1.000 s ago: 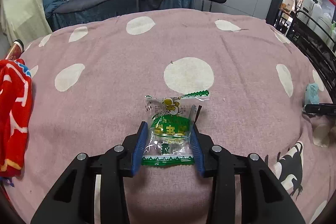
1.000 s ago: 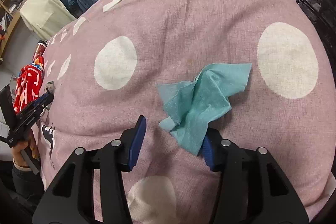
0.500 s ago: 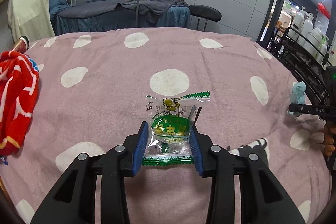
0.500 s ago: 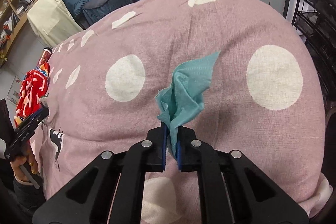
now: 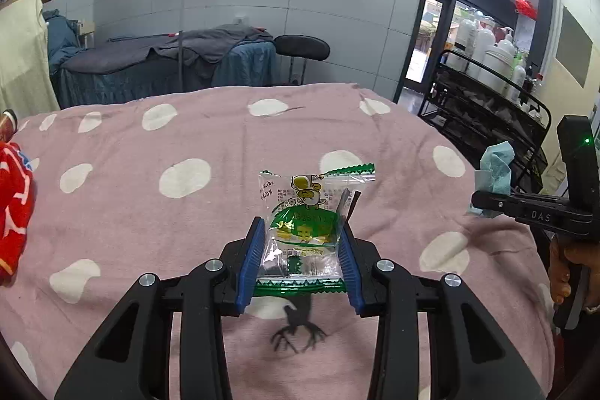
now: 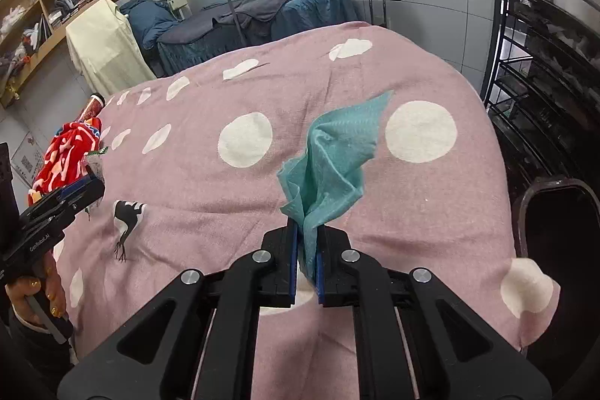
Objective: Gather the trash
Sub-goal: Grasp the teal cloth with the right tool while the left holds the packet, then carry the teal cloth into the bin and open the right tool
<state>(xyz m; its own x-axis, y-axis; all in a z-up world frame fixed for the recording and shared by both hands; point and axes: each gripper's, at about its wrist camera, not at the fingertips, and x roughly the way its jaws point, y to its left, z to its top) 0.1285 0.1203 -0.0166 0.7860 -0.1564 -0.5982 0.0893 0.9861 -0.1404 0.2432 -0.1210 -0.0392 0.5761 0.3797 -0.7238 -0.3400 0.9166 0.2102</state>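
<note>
Left gripper [image 5: 302, 259] clamps the snack wrapper [image 5: 305, 235] by its 2 side edges, above the bed [image 5: 187, 212]: light, crinkly, slippery film. Right gripper [image 6: 306, 265] is clenched on the teal tissue [image 6: 332, 162]'s bunched end: limp, weightless; both likely slip-prone.

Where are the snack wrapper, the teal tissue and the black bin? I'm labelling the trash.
snack wrapper [image 5: 304, 235]: left wrist view, green printed panel.
teal tissue [image 6: 330, 167]: right wrist view, crumpled middle.
black bin [image 6: 525, 208]: right wrist view, near rim.
</note>
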